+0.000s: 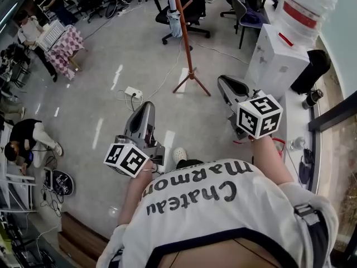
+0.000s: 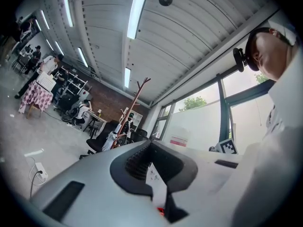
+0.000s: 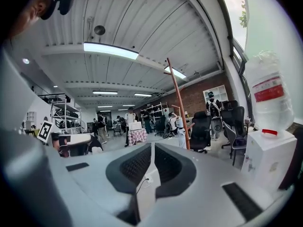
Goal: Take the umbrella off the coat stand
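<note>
The umbrella [image 1: 174,17] hangs folded against the thin pole of the coat stand [image 1: 187,46], across the open floor [image 1: 128,60] and well apart from both tools. An office chair [image 1: 187,13] stands just behind it. The left tool [image 1: 146,108] and the right tool [image 1: 224,82] are both held out roughly level toward the stand. In each gripper view the jaws are pressed together with nothing between them.

The umbrella looks like a short collapsed one, pale, with loose cloth gathered round a stiff core. It is probably light, and soft and a little slippery on the outside. A pinch on the cloth alone would likely slide or bunch. The safer hold is on the firm middle, squeezing through to the shaft, or on the handle if that is reachable. How it is hooked on cannot be made out from here.

The stand rests on slim spread feet [image 1: 192,82], so a sideways pull might tip it. Lifting the umbrella up and away seems wiser.
</note>
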The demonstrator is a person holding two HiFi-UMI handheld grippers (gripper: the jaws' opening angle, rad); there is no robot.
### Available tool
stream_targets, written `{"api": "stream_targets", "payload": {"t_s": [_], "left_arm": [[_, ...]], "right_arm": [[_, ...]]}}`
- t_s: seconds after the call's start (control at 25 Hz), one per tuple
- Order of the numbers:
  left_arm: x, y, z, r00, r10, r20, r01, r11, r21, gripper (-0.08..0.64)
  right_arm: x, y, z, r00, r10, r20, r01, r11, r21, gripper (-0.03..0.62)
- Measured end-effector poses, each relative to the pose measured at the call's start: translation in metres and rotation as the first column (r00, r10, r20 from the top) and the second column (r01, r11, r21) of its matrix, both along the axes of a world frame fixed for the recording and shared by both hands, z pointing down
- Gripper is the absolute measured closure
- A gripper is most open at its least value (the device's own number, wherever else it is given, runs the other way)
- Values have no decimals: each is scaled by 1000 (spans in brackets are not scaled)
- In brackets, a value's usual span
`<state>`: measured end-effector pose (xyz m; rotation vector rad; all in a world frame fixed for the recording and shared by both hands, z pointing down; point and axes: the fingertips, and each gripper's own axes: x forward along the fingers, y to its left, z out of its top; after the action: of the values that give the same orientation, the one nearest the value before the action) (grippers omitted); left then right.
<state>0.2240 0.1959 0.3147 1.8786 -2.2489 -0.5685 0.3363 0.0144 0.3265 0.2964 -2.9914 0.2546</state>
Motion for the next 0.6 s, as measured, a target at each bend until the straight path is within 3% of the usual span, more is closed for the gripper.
{"api": "stream_targets", "payload": {"t_s": [0.32, 0.6], "left_arm": [[-71, -38, 18, 1000, 5, -29, -5, 1000, -8, 538], [-149, -95, 7, 995, 96, -6, -96, 995, -15, 538]], "right_arm": [[-64, -31, 22, 998, 23, -60, -26, 999, -39, 550], [-144, -73, 17, 997, 69, -44, -73, 992, -105, 549]]}}
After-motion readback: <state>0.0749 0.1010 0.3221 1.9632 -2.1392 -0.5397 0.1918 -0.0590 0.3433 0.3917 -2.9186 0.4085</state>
